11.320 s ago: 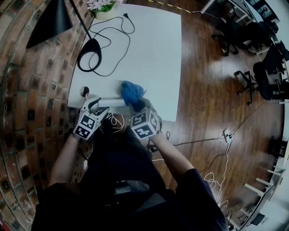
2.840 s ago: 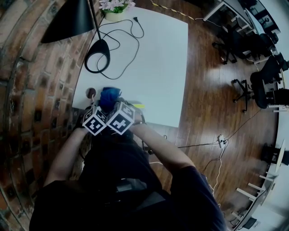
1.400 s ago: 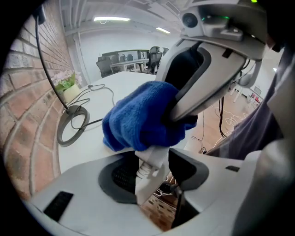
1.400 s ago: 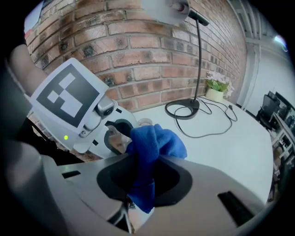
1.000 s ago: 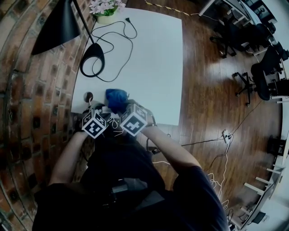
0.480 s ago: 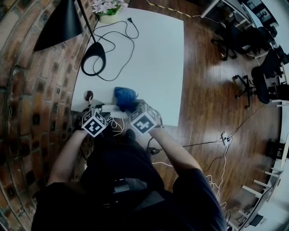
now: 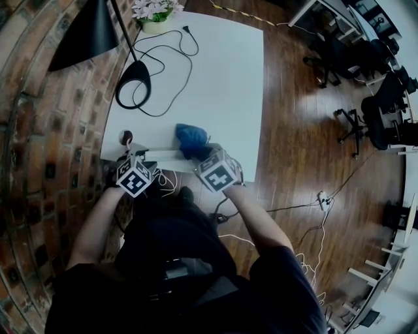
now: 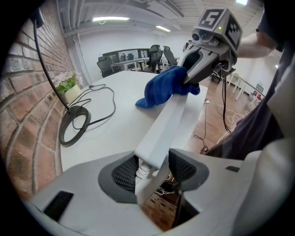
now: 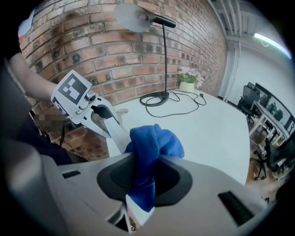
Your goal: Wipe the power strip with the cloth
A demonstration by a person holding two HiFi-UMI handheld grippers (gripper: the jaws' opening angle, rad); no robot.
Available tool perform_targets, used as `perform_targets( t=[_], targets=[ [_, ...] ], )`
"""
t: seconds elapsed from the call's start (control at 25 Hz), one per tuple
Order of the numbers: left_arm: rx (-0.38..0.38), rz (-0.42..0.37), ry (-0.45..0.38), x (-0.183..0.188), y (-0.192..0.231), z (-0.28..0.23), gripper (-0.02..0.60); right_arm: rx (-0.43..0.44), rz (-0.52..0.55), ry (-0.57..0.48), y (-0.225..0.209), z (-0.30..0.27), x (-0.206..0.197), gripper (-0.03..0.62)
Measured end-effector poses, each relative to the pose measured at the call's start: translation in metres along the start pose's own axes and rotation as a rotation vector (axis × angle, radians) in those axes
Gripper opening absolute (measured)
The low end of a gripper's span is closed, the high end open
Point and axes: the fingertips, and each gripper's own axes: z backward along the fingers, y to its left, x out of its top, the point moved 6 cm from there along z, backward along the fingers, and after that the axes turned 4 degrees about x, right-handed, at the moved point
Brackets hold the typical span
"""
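Observation:
A long white power strip (image 7: 163,155) lies along the near edge of the white table (image 7: 222,78). My left gripper (image 8: 152,169) is shut on the strip's near end (image 8: 161,133), where its cord comes out. A bunched blue cloth (image 9: 154,140) is pinched in my right gripper (image 9: 145,175). In the head view the cloth (image 7: 191,138) rests on the strip's right part, with the right gripper (image 7: 204,156) just behind it. The left gripper (image 7: 137,162) stays at the strip's left end. The strip's right end is hidden under the cloth.
A black desk lamp (image 7: 130,78) with a coiled black cable (image 7: 166,62) stands at the table's far left by the brick wall. A flower pot (image 7: 153,13) sits in the far corner. A small round object (image 7: 124,137) lies near the strip. Cables trail on the wooden floor (image 7: 307,130).
My right gripper has slid the blue cloth rightward along the strip, away from the left gripper. The left gripper and the strip have stayed put.

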Motion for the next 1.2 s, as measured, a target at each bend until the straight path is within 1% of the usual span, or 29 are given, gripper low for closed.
perform_targets(
  t=[0.16, 0.28, 0.44, 0.56, 0.68, 0.72, 0.76, 0.84, 0.88, 1.0, 1.12, 1.2],
  targets=[
    [0.007, 0.001, 0.000, 0.000, -0.001, -0.001, 0.210, -0.014, -0.012, -0.001, -0.004, 0.003, -0.004, 0.092],
    [0.012, 0.002, 0.003, -0.001, -0.001, -0.001, 0.212, -0.018, -0.048, 0.000, -0.010, 0.008, -0.009, 0.092],
    [0.010, 0.001, 0.006, -0.001, -0.001, -0.001, 0.211, 0.001, -0.107, -0.017, -0.019, 0.011, -0.014, 0.094],
    [0.012, 0.000, 0.006, -0.001, -0.001, -0.001, 0.210, -0.013, -0.135, 0.032, -0.032, 0.014, -0.023, 0.092],
    [0.013, 0.013, 0.003, -0.001, -0.001, 0.000, 0.210, -0.039, -0.139, 0.125, -0.043, 0.015, -0.048, 0.091],
    [0.014, 0.020, 0.000, -0.001, -0.001, 0.000, 0.210, -0.044, -0.153, 0.139, -0.045, 0.016, -0.057, 0.091],
    [0.014, 0.024, -0.002, -0.001, 0.000, 0.000, 0.210, -0.044, -0.180, 0.135, -0.048, 0.017, -0.063, 0.091],
    [0.017, 0.024, 0.001, -0.002, 0.001, -0.001, 0.210, -0.048, -0.234, 0.090, -0.053, 0.021, -0.065, 0.092],
    [0.018, 0.021, 0.005, -0.002, 0.001, -0.001, 0.209, -0.063, -0.244, 0.066, -0.057, 0.023, -0.064, 0.094],
    [0.026, 0.010, 0.011, -0.002, 0.001, -0.003, 0.209, -0.134, -0.214, 0.029, -0.072, 0.031, -0.059, 0.095],
    [0.029, 0.010, 0.012, -0.002, 0.001, -0.003, 0.209, -0.184, -0.184, -0.007, -0.085, 0.040, -0.051, 0.095],
    [0.027, 0.008, 0.018, -0.002, 0.001, -0.003, 0.209, -0.239, -0.166, -0.052, -0.093, 0.047, -0.044, 0.098]
  ],
)
